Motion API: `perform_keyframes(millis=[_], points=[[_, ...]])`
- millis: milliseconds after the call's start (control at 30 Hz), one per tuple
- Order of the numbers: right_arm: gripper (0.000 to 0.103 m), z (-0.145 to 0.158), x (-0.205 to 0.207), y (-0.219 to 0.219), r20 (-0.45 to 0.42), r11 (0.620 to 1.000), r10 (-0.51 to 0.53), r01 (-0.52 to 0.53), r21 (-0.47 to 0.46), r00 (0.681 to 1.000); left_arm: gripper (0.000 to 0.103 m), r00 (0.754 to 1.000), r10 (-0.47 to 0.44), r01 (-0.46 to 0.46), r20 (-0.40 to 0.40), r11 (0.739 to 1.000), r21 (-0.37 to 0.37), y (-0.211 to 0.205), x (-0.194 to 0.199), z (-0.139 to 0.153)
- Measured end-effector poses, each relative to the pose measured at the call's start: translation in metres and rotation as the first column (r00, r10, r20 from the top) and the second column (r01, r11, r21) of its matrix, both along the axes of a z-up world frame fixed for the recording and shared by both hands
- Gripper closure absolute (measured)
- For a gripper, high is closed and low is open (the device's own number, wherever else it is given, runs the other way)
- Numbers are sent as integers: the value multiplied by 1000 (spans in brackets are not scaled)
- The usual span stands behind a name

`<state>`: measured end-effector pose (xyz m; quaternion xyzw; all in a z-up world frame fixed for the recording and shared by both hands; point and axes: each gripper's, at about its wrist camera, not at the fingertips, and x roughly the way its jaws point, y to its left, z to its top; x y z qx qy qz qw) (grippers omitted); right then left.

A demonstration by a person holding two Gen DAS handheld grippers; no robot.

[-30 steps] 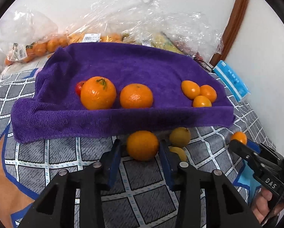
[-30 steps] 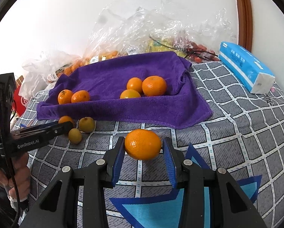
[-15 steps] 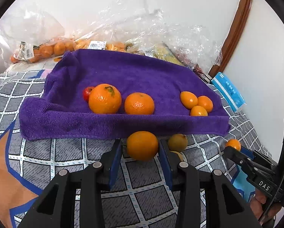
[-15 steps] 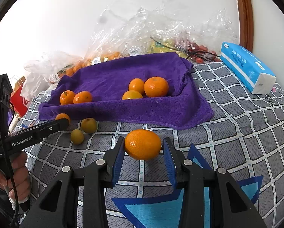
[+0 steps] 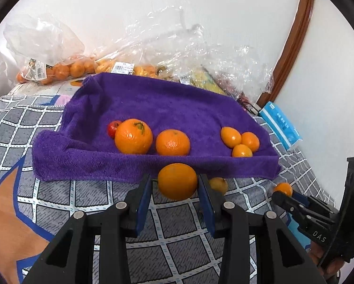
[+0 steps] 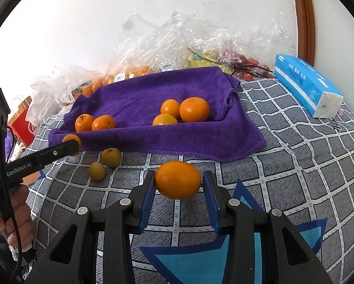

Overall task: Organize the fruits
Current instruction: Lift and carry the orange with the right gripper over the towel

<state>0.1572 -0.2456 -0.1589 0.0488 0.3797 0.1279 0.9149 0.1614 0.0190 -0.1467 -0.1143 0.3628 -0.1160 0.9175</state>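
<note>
The orange in the left gripper (image 5: pixel 177 181) is round, firm-skinned and small enough to sit whole between the blue pads; it hangs just off the near edge of the purple towel (image 5: pixel 153 101), above the checked bedcover (image 5: pixel 172 224); the left gripper (image 5: pixel 174 200) is closed on it across its widest part, one pad on each flank. The orange in the right gripper (image 6: pixel 178 179) is a little more oval and is held the same way, the right gripper (image 6: pixel 179 196) clamped on its two ends, out over the bedcover in front of the towel's near right corner. I judge both fruits light, slightly yielding and smooth enough to roll; a hold across the middle suits them, with modest pressure, since a hard squeeze could bruise the peel and a grip off-centre could let the fruit squirt out.

On the towel, two larger oranges (image 5: pixel 151 139) lie near the middle of its near edge with a small red fruit (image 5: pixel 112 127) touching the left one; three smaller oranges (image 5: pixel 241 139) cluster towards the near right corner. Two yellowish-green fruits (image 6: pixel 106 163) lie loose on the bedcover just off the towel's near edge; they look softer-skinned, though that is a guess. Plastic bags of fruit (image 5: pixel 58 68) sit beyond the towel's far edge, a blue tissue pack (image 6: pixel 307 87) to its right.
</note>
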Motion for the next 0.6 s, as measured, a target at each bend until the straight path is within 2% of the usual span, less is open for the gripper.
perform_keyframes(millis=[267, 367, 533, 600], points=[[63, 3, -2, -4, 12, 1000, -28, 28, 8, 1000, 66, 1000, 13, -13, 19, 999, -39, 8, -3, 8], [63, 5, -2, -2, 10, 999, -32, 32, -6, 999, 66, 1000, 26, -25, 12, 999, -31, 9, -4, 11], [63, 26, 2, 7, 37, 1000, -15, 16, -21, 999, 66, 1000, 22, -21, 12, 999, -48, 17, -12, 29], [63, 37, 5, 11, 62, 1000, -5, 7, -23, 998, 66, 999, 34, -34, 11, 999, -9, 19, -13, 40]])
